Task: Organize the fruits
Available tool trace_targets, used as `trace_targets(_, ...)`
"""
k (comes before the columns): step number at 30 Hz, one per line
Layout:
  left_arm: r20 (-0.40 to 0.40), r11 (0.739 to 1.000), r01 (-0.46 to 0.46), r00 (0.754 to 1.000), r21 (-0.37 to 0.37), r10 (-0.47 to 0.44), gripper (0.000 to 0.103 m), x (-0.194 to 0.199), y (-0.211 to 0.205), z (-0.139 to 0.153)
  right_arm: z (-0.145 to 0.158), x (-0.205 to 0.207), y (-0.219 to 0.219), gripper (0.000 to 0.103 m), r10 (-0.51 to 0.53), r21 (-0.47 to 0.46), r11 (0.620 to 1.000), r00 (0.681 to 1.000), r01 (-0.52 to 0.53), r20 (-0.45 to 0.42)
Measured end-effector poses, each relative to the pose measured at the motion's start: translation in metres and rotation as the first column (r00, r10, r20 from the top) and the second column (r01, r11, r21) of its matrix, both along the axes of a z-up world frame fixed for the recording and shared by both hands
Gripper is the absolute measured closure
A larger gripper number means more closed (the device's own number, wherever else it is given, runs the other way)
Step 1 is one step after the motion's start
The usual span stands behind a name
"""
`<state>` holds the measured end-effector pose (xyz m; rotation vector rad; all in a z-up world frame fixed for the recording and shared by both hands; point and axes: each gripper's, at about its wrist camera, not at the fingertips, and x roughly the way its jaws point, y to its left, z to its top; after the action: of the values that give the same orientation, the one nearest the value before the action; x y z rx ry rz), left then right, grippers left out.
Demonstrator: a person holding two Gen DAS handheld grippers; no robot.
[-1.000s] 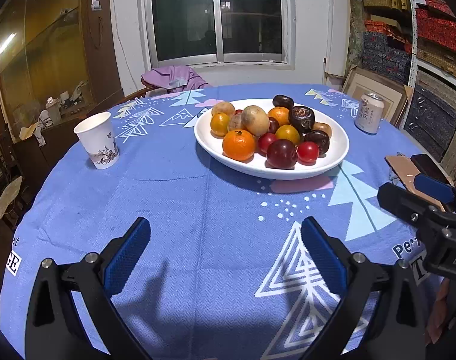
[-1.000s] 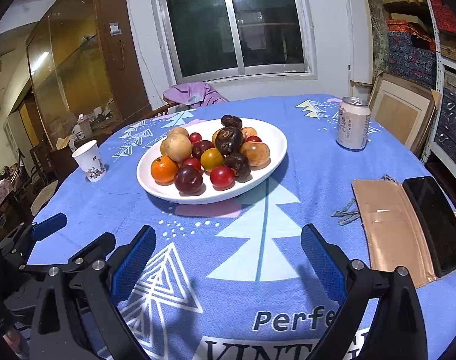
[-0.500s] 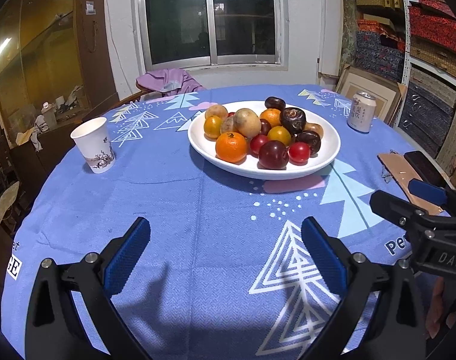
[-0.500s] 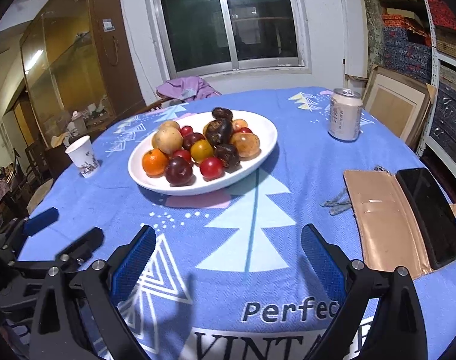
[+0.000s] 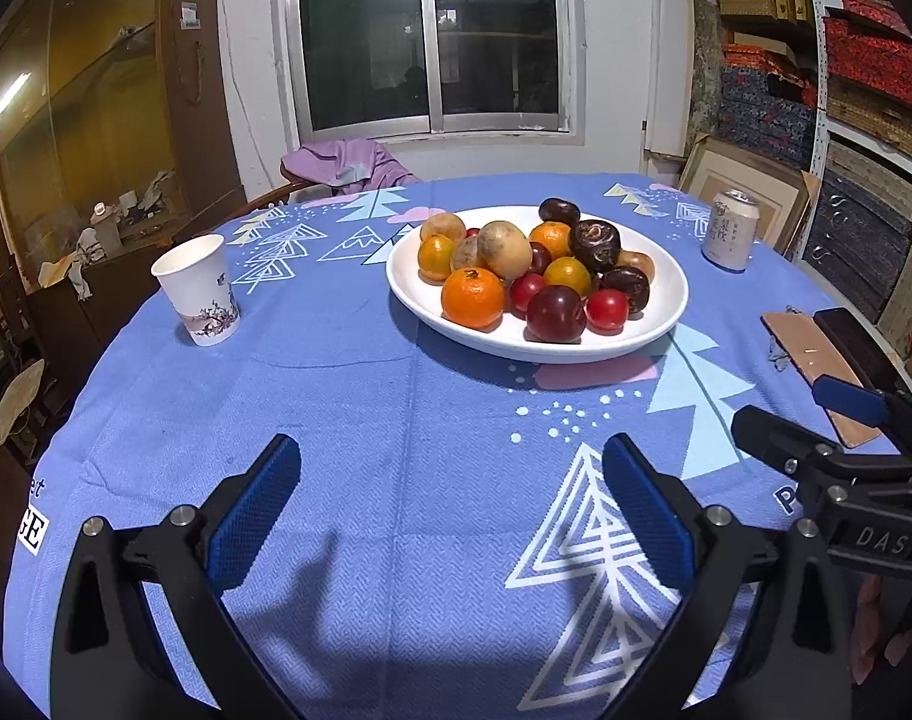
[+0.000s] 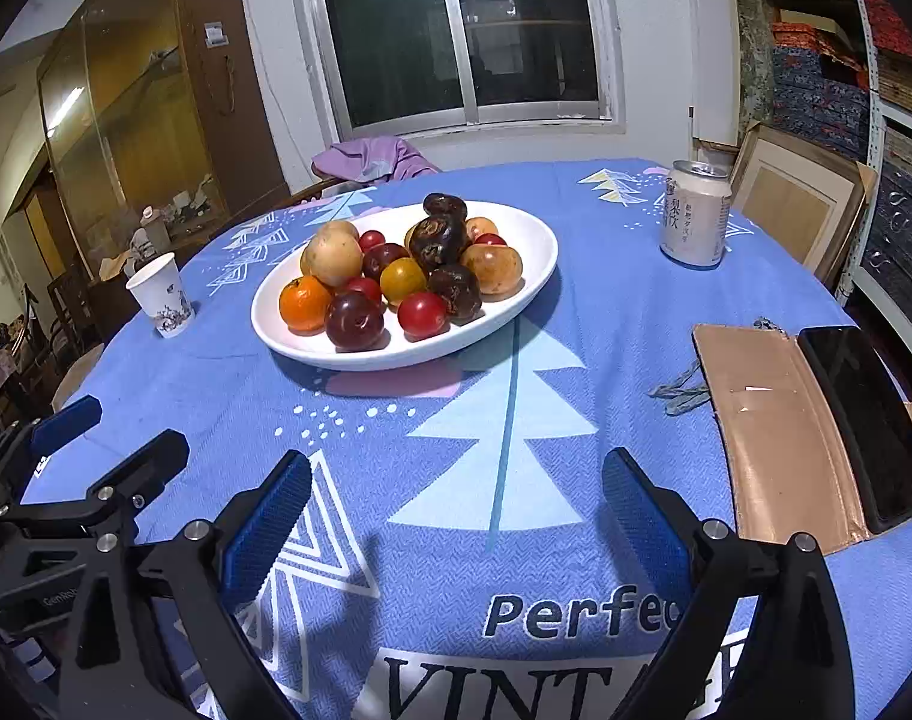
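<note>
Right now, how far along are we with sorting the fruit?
Barely started, by the look of it. Done: nothing visible; every fruit sits piled on the white plate, including the orange and the red tomato at the near edge. In hand: nothing; the left tongs and right tongs are both open and empty above the tablecloth. Left: all the picking and grouping.

Fruits on plate; cup left.

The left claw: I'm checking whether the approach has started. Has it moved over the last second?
Yes. The left claw has backed away from the white oval plate, which now sits farther off and leftward in its view.
</note>
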<state>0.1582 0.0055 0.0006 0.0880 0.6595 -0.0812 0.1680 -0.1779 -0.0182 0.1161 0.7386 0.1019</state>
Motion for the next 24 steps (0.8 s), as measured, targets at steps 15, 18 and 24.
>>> trace_targets(15, -0.004, 1.000, -0.007, 1.000, 0.015, 0.007, 0.004, 0.0006, -0.0008, -0.0019, -0.0040, 0.0010, 0.0012, 0.004, 0.004, -0.004, 1.000, 1.000, -0.004, -0.012)
trace_targets(18, -0.003, 1.000, -0.007, 1.000, 0.015, 0.007, 0.004, 0.0005, -0.0007, -0.0020, -0.0041, 0.0010, 0.0010, 0.004, 0.004, -0.004, 1.000, 1.000, -0.004, -0.012)
trace_targets(24, 0.001, 0.999, -0.016, 1.000, 0.030, 0.016, 0.004, 0.0005, -0.0014, -0.0029, -0.0038, 0.0012, 0.0006, 0.004, 0.004, -0.003, 1.000, 1.000, -0.004, -0.014)
